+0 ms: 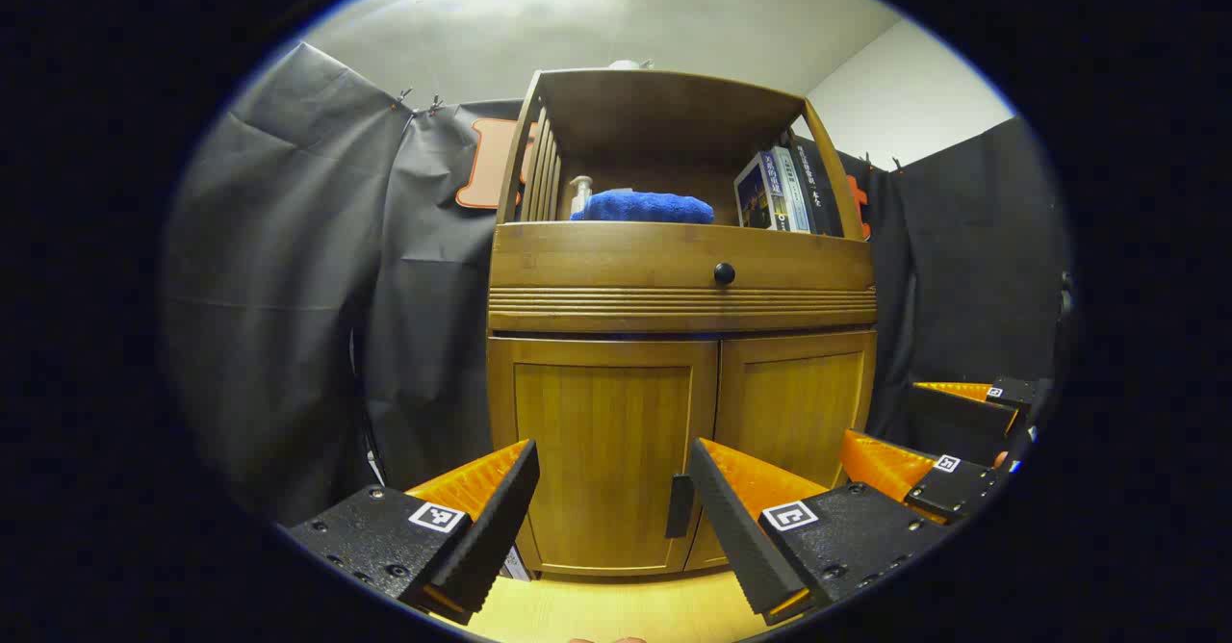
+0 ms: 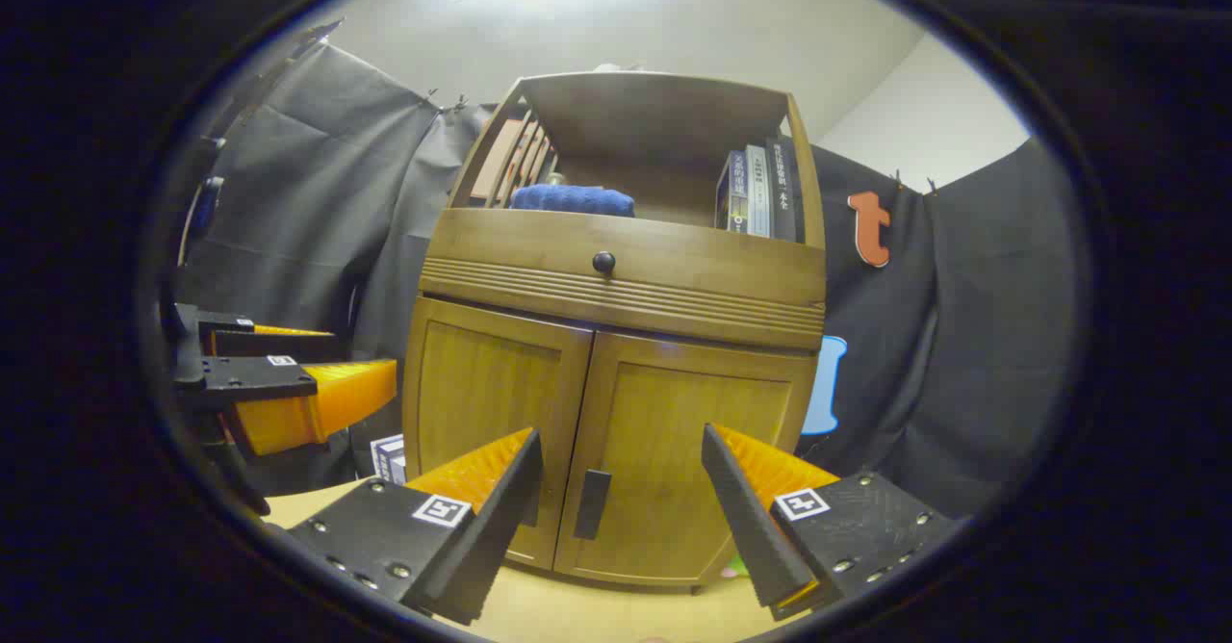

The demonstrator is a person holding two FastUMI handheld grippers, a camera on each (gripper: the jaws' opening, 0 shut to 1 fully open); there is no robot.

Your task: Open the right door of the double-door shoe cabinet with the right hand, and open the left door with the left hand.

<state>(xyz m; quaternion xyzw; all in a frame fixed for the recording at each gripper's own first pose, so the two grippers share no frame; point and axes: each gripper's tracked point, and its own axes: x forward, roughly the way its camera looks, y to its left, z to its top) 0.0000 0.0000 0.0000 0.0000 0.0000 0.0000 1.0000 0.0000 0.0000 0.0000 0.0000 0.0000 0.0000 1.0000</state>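
A: Shoe cabinet [image 2: 616, 335] stands ahead, both doors shut; right door [image 2: 674, 460] faces the right gripper [image 2: 621, 489].
B: Jaws?
A: Both agape, empty; its upright handle [image 2: 591, 503] sits between them; left gripper [image 1: 611, 503] waits likewise.

Left door handle [image 2: 531, 508] hidden behind finger [image 2: 481, 518].
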